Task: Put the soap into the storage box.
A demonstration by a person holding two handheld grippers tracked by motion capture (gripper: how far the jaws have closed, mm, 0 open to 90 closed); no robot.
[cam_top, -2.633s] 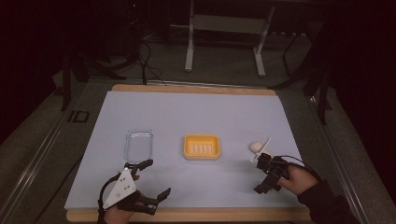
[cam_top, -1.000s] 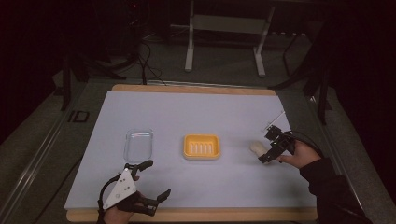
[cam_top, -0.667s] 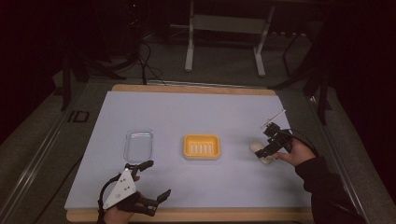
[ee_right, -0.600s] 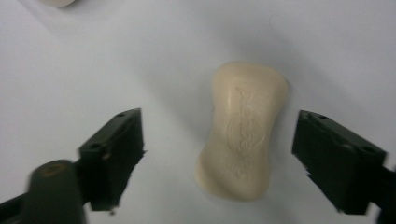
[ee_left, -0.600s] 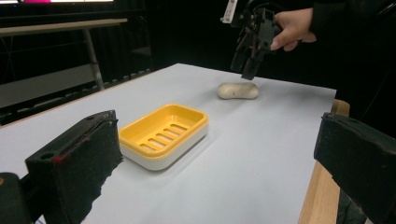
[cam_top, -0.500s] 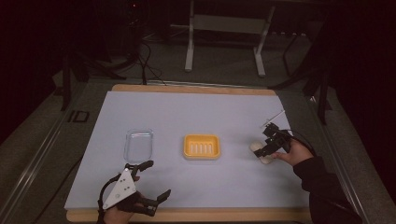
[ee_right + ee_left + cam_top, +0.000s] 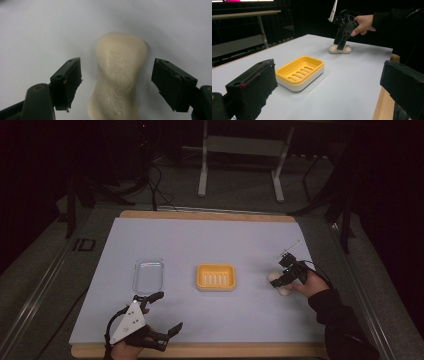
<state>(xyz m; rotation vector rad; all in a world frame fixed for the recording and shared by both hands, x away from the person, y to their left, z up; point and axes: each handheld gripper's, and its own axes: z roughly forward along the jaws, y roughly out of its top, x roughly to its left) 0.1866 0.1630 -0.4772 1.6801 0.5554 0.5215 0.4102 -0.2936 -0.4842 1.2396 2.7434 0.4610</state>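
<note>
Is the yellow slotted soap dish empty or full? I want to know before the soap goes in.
Empty. The yellow slotted plastic soap dish shows a bare ribbed floor; the cream soap bar lies on the table.

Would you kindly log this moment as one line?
right hand-held gripper: jaws closing, astride soap bar, not yet gripping | left hand-held gripper: open, idle | soap dish: empty

My table (image 7: 200, 240) under a pale sheet, wooden edge showing, clear lidless box (image 7: 148, 275) at left, yellow soap dish (image 7: 215, 277) mid-table, cream soap bar (image 7: 278, 283) at right
</note>
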